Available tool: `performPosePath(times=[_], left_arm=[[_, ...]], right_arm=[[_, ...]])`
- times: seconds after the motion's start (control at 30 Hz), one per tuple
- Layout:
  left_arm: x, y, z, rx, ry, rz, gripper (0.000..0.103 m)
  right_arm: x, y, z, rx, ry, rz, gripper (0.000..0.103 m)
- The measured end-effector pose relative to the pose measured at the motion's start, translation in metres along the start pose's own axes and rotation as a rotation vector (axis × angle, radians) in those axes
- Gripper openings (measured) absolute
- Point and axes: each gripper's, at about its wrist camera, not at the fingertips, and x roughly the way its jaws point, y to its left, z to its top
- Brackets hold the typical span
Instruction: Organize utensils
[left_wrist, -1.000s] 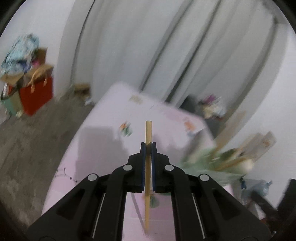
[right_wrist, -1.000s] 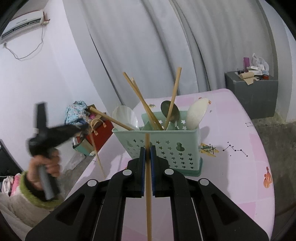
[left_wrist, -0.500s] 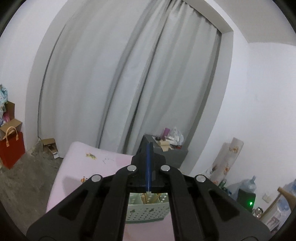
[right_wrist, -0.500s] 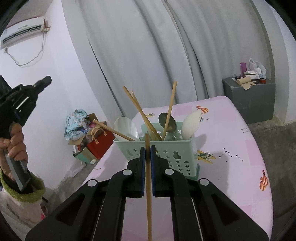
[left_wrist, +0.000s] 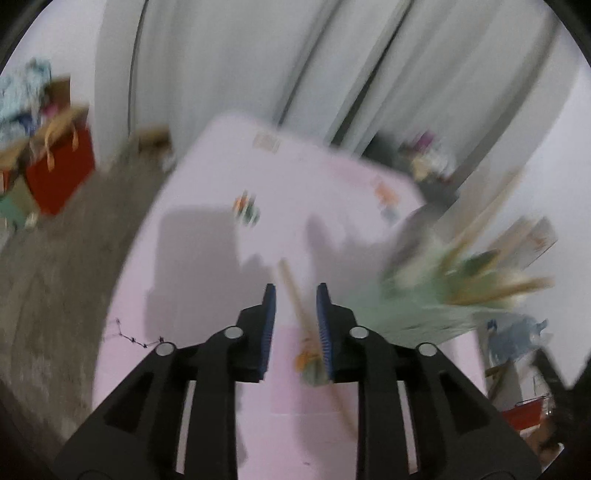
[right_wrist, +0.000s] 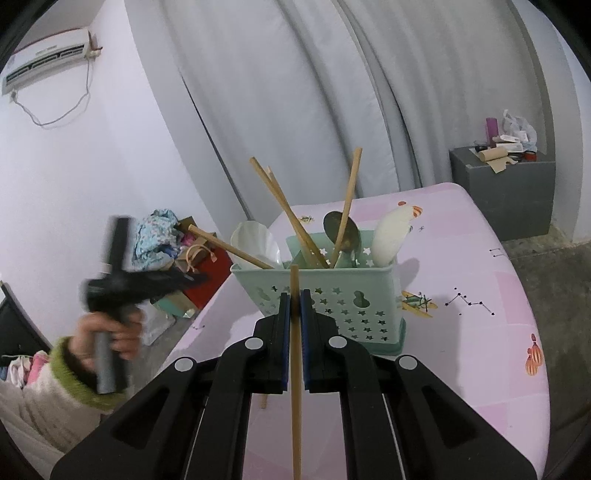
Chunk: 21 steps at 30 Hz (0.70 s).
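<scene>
A mint-green star-cut basket stands on the pink table, holding several wooden chopsticks and spoons. My right gripper is just in front of it, shut on an upright wooden chopstick. In the blurred left wrist view, my left gripper points down at the table left of the basket. Its jaws are opening, and a chopstick slants loose between them, close to the right pad. A person's hand holds that gripper at the left of the right wrist view.
A grey cabinet with clutter on top stands beyond the table's far right corner. A red bag and clothes sit on the floor to the left. White curtains hang behind. Another stick end shows under my right gripper.
The left gripper swung up toward the curtains, then dropped back toward the table beside the basket. Its jaws went from shut on the chopstick to parted. The right gripper kept still.
</scene>
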Motion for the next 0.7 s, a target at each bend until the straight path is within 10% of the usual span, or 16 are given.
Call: performPosePath(times=[0.23,0.7], left_arm=[[0.085,0.028,0.011,-0.100,0.175,-0.019,0.026],[0.106,-0.012,0.008,0.177,0.112,0.159,0.036]], right_arm=[[0.009,0.001,-0.002,-0.005,0.033,-0.022,0.006],[0.020,-0.004,-0.004,0.006,0.066,-0.033,0.006]])
